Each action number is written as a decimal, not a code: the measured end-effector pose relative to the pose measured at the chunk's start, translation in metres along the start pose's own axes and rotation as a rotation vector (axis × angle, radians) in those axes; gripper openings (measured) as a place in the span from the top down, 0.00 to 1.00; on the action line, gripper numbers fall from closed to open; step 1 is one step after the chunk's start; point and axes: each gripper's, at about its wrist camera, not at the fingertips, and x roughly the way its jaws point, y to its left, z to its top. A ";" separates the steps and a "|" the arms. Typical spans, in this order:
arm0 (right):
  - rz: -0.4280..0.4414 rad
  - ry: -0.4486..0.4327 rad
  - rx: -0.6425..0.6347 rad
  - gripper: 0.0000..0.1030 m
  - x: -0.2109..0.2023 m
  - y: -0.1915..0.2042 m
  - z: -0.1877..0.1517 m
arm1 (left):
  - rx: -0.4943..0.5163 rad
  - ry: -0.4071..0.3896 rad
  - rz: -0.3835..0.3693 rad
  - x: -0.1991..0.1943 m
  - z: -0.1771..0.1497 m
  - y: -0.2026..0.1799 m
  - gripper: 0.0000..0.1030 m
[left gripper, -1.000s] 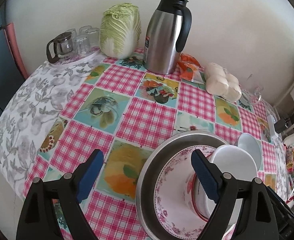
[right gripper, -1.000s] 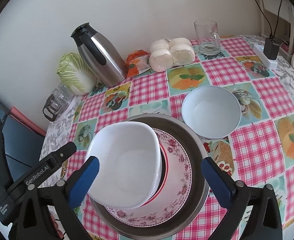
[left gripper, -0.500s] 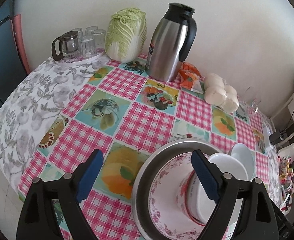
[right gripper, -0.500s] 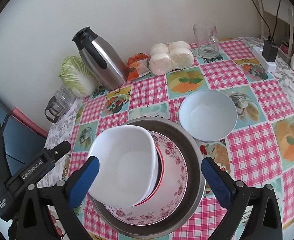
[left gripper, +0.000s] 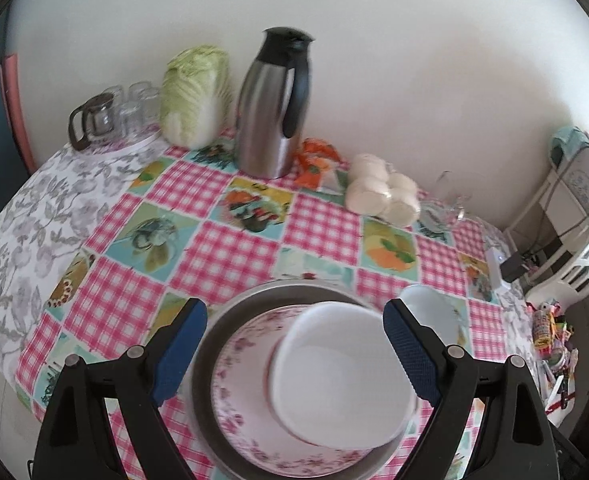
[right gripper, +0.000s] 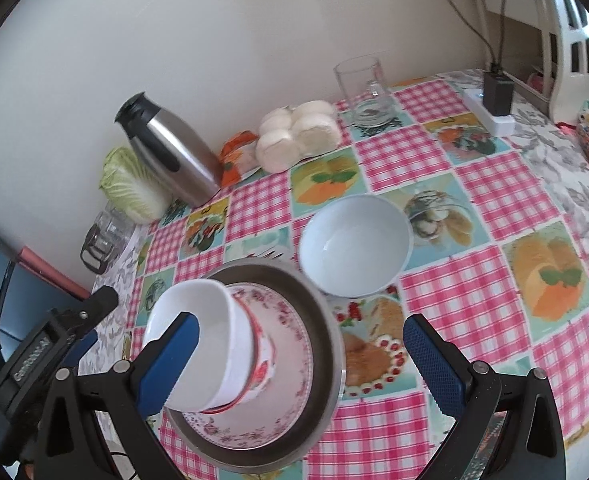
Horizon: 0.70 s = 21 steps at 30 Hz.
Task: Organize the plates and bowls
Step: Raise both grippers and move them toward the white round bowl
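One table (left gripper: 234, 248) under a pink checked cloth with fruit pictures fills both views. A wide metal basin (right gripper: 326, 320) sits at its near edge, at 6 o'clock in each view. Inside the basin lies a floral plate (right gripper: 290, 344).

At the back by the wall, at 12 o'clock in the left wrist view, a steel thermos (left gripper: 270, 112) stands upright. A cabbage (left gripper: 194, 96) is just beside it at 11 o'clock.

Two nested bowls lie tilted on the plate: a white bowl (right gripper: 190, 300) sits inside a red-rimmed bowl (right gripper: 260, 372), and their mouths face 10 o'clock in the right wrist view. A round white bowl (right gripper: 354, 244) stands upright on the cloth just outside the basin's rim, at 1 o'clock from it.

A bag of pale buns (left gripper: 378, 196) rests at 1 o'clock near the wall. A clear glass mug (right gripper: 364, 92) is beyond them, and a cluster of small glasses (left gripper: 134, 108) is at 10 o'clock past the cabbage. A white power strip (right gripper: 490, 112) lies at 2 o'clock in the right wrist view.

The left gripper (left gripper: 292, 312) has its blue-padded jaws spread wide. They frame the basin and the white bowl and clamp nothing. The right gripper (right gripper: 300, 322) also has its jaws wide apart. Its left finger (right gripper: 170, 360) stands in front of the white bowl, and whether it touches the bowl cannot be told.
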 end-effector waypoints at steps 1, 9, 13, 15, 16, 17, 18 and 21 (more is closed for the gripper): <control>0.002 -0.003 0.010 0.00 -0.002 -0.005 0.001 | 0.013 -0.005 -0.007 -0.002 0.000 -0.007 0.13; -0.015 -0.040 0.090 0.00 -0.017 -0.043 0.009 | 0.089 0.001 -0.052 -0.001 -0.006 -0.052 0.12; -0.022 -0.048 0.129 0.00 -0.020 -0.061 0.013 | 0.102 -0.027 -0.097 -0.004 -0.007 -0.075 0.12; -0.029 -0.049 0.145 0.00 -0.019 -0.068 0.014 | 0.110 -0.020 -0.125 -0.001 -0.007 -0.085 0.12; -0.031 -0.049 0.153 0.00 -0.019 -0.072 0.014 | 0.115 -0.016 -0.135 0.000 -0.007 -0.090 0.12; -0.034 -0.048 0.161 0.00 -0.018 -0.076 0.015 | 0.123 -0.013 -0.142 0.002 -0.007 -0.096 0.12; -0.038 -0.047 0.165 0.00 -0.017 -0.078 0.015 | 0.130 -0.011 -0.148 0.004 -0.006 -0.101 0.12; -0.057 -0.040 0.176 0.00 -0.013 -0.087 0.016 | 0.150 -0.012 -0.155 0.009 -0.005 -0.114 0.12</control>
